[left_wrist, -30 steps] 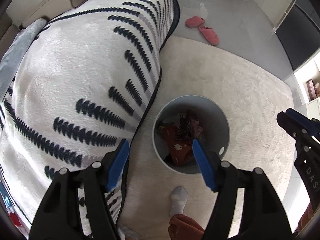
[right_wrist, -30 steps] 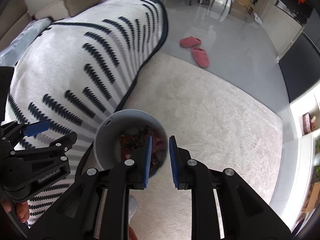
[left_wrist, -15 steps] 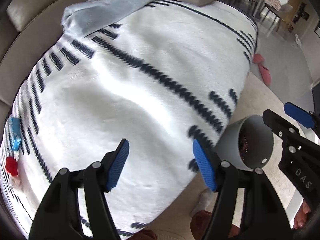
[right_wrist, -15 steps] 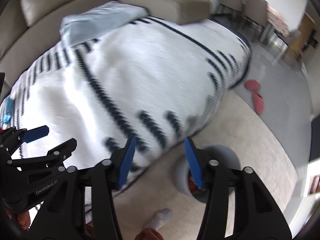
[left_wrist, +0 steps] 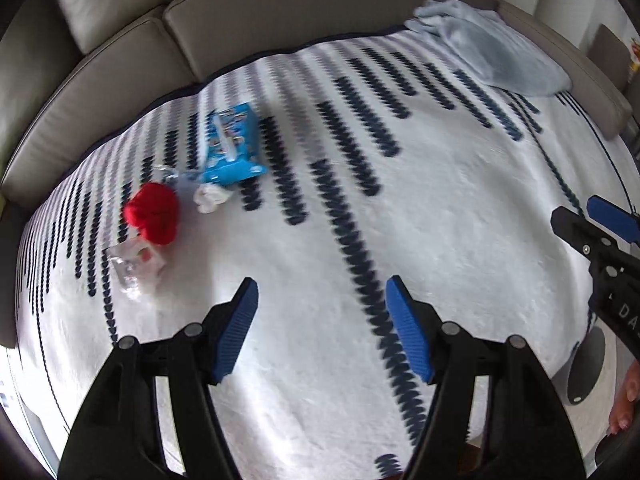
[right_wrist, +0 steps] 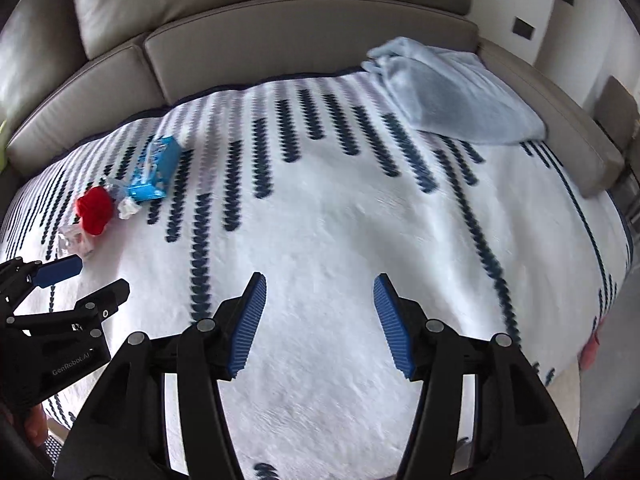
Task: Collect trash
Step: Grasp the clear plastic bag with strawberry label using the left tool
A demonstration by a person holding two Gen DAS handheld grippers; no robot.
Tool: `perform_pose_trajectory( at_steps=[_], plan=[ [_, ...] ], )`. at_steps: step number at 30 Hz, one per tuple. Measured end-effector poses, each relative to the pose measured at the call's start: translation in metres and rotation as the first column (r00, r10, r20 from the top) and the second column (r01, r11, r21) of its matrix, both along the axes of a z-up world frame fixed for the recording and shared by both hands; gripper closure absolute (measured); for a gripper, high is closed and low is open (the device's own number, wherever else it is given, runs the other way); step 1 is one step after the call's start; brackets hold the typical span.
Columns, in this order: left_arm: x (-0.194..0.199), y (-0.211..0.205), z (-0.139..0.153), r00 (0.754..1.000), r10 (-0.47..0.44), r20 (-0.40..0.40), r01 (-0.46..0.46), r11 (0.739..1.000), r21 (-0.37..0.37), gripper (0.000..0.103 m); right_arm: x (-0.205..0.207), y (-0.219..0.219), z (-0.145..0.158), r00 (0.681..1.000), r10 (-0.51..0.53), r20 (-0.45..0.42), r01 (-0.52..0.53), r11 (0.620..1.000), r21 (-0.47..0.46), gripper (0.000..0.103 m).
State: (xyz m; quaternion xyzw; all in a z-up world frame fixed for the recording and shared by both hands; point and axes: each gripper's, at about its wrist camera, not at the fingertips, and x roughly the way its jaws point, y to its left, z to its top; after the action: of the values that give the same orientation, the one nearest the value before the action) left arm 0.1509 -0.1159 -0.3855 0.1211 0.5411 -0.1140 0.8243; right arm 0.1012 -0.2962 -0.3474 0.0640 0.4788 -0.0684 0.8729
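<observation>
A: Change since half a second ago — both cameras swung off the round grey bin onto the white throw with navy leaf-stripe rows (left_wrist: 440, 208) covering the beige leather sofa (left_wrist: 280, 12). Left gripper (left_wrist: 322, 308) stays spread wide, nothing between its blue pads. Right gripper (right_wrist: 318, 304) was part-open then; now it is spread just as wide, also empty.

B: Trash?

A: A cluster near the throw's back-left edge. Crumpled red wrapper ball (left_wrist: 152, 212), small white crumpled tissue (left_wrist: 210, 198) just beside it, blue printed snack packet (left_wrist: 232, 144) behind both toward the sofa's seat cushions, and a clear plastic wrapper (left_wrist: 134, 266) in front of the red ball, nearest the left gripper. All lie on the throw, none held.

B: The bin?

A: Only a sliver of the grey cylindrical bin (left_wrist: 586, 372) shows at the throw's right front corner, below the right gripper's body. Its contents are out of sight now; a second ago red and dark wrappers showed inside.

B: Anything else?

A: Pale blue folded blanket (right_wrist: 448, 92) at the throw's back-right edge, against the sofa.
</observation>
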Motion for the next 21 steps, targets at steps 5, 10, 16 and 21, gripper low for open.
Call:
perform_pose_trajectory(
  at_steps=[5, 10, 16, 21],
  plan=[
    [0.022, 0.081, -0.005, 0.988, 0.156, -0.006, -0.156, 0.988, 0.017, 0.036, 0.049, 0.077, 0.001, 0.988, 0.155, 0.01, -0.155, 0.988, 0.009, 0.049],
    [0.035, 0.146, -0.017, 0.963, 0.268, -0.011, -0.267, 0.963, 0.038, 0.036, 0.088, 0.147, -0.004, 0.958, 0.286, 0.015, -0.286, 0.958, 0.019, 0.049],
    [0.055, 0.193, -0.043, 0.932, 0.363, -0.019, -0.362, 0.932, 0.037, 0.036, 0.127, 0.211, -0.019, 0.914, 0.406, 0.0, -0.406, 0.914, 0.016, 0.049],
    [0.074, 0.199, -0.067, 0.922, 0.385, -0.031, -0.385, 0.923, 0.008, 0.036, 0.147, 0.235, -0.036, 0.882, 0.471, -0.023, -0.471, 0.882, -0.002, 0.049]
  ],
)
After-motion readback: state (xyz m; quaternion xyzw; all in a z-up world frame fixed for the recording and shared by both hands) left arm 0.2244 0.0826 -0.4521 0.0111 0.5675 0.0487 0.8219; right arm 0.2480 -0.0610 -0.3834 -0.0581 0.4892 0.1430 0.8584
